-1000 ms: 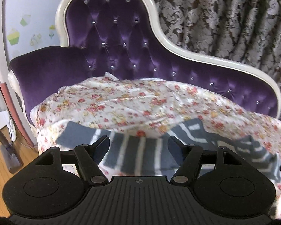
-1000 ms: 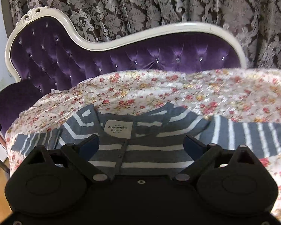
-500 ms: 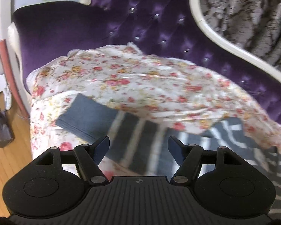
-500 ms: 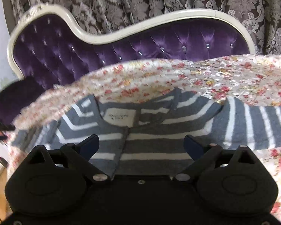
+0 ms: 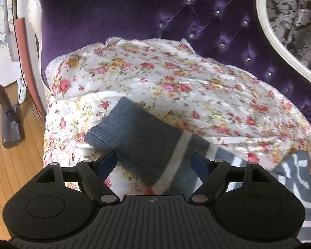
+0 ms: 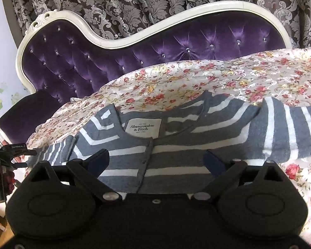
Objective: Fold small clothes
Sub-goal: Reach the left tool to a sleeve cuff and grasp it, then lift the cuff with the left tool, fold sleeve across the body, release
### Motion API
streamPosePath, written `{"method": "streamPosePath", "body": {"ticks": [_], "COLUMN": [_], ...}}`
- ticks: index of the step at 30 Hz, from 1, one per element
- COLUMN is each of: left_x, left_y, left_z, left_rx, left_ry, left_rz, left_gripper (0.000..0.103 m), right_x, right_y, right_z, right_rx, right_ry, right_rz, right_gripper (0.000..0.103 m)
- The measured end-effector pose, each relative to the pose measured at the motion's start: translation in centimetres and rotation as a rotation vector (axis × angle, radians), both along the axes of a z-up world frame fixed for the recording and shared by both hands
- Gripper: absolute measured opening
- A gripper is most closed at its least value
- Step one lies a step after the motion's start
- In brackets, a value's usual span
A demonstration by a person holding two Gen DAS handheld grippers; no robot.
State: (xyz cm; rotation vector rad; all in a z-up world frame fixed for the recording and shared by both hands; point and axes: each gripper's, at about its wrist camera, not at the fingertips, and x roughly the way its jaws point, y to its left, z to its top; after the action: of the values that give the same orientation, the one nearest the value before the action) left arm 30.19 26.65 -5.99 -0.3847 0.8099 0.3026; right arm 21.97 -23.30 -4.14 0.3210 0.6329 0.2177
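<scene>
A grey sweater with white stripes lies spread on a floral sheet, its neck label facing up. In the left wrist view its left sleeve and plain grey cuff stretch across the sheet. My left gripper is open and empty, just above the sleeve near the cuff. My right gripper is open and empty, above the button placket below the collar. The sweater's lower part is hidden behind the gripper bodies.
The sheet covers a purple tufted chaise with a white frame, in front of a patterned curtain. At the left, past the armrest, the seat drops to a wooden floor where a vacuum head stands.
My left gripper has swung left and down along the sleeve toward its cuff. My right gripper has stayed over the collar, shifting only slightly. Both stay open.
</scene>
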Motion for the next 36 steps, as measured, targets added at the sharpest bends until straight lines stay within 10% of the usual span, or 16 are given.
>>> {"method": "streamPosePath", "body": {"ticks": [6,8,17,28,36], "left_x": [0.6,0.7,-1.5,-4.2,-3.3], "left_y": [0.2,0.3,-2.1,-15.5,-26.1], "left_z": [-0.8,-0.6,4.5,15.6,14.6], "left_rx": [-0.004,0.006,0.061,0.207,0.137], "left_ry": [-0.018,-0.021,-0.165,-0.397,-0.415], "left_rz": [-0.007,0.003,-0.033,-0.406,-0.599], "left_gripper": [0.065,0.012,0.009,0.009,0.009], "right_x": [0.3,0.3,0.1,-0.5,-0.5], "right_y": [0.3,0.5,0.5,-1.0,-3.9], "right_z": [-0.6,-0.8,-0.7,0.6,1.2], "right_rx": [-0.009,-0.015,-0.017,0.007,0.055], "right_ry": [0.024,0.030,0.035,0.018,0.027], "right_rz": [0.012,0.016,0.017,-0.013,-0.098], "right_gripper": [0.098,0.098,0.098,0.098,0.098]}}
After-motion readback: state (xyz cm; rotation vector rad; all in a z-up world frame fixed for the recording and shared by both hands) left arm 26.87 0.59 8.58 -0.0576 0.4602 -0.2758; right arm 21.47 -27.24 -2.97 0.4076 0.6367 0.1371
